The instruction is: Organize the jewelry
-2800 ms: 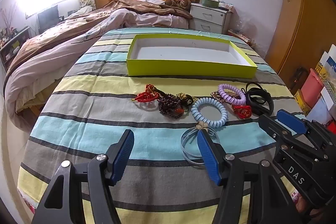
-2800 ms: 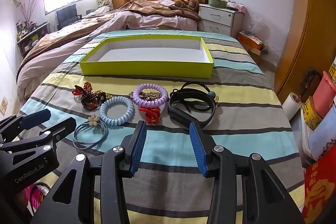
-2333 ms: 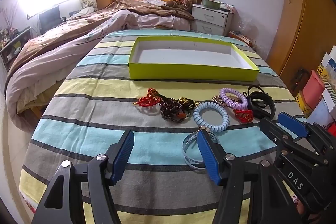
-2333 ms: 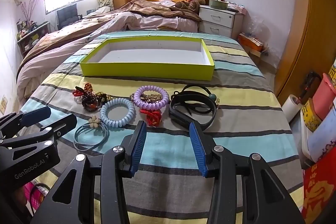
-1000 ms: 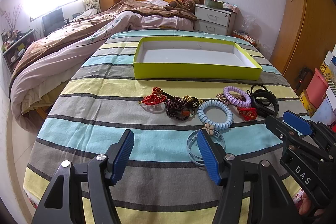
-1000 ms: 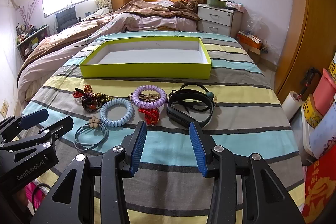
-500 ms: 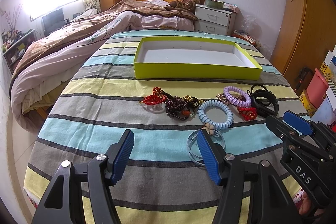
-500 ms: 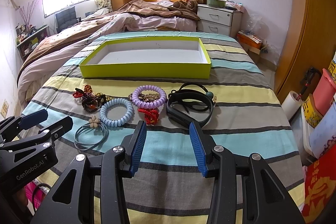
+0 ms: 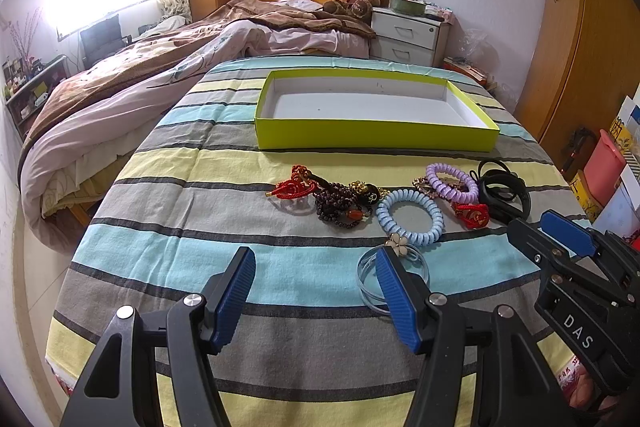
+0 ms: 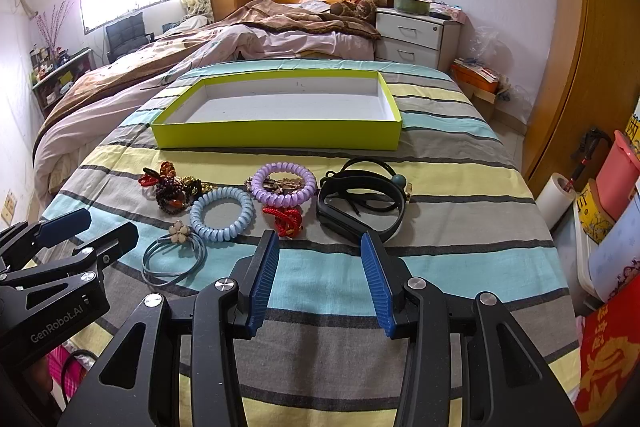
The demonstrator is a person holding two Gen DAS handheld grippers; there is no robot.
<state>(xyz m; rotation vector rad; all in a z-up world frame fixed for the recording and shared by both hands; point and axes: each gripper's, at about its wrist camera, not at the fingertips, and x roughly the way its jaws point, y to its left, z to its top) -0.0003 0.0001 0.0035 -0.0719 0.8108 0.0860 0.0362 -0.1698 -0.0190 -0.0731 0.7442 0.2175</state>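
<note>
Jewelry lies in a loose row on the striped cloth [image 9: 168, 227], on the near side of a yellow-green box [image 9: 376, 137] whose white inside holds nothing.

Left wrist view: from left to right lie a red cord knot [image 9: 290, 187], a dark bead bracelet [image 9: 340, 205], a blue coil band [image 9: 410, 217], a purple coil band [image 9: 452, 183], a small red knot [image 9: 472, 215] and a black strap [image 9: 504, 193]. A clear hoop with a flower charm [image 9: 400, 247] sits nearest, partly behind one blue pad. The left gripper [image 9: 316, 293] hangs above the cloth, jaws wide apart, nothing between them. The right gripper [image 9: 560, 235] shows at the right edge.

Right wrist view: the same row appears, with the box [image 10: 280, 137] behind it. The right gripper [image 10: 320, 275] has its jaws spread, holding nothing; its tips are just short of the small red knot [image 10: 286, 219] and the black strap [image 10: 360, 205]. The clear hoop [image 10: 174, 259] lies to the left, near the left gripper [image 10: 88, 227]. A bed [image 10: 248, 39] stands beyond.
</note>
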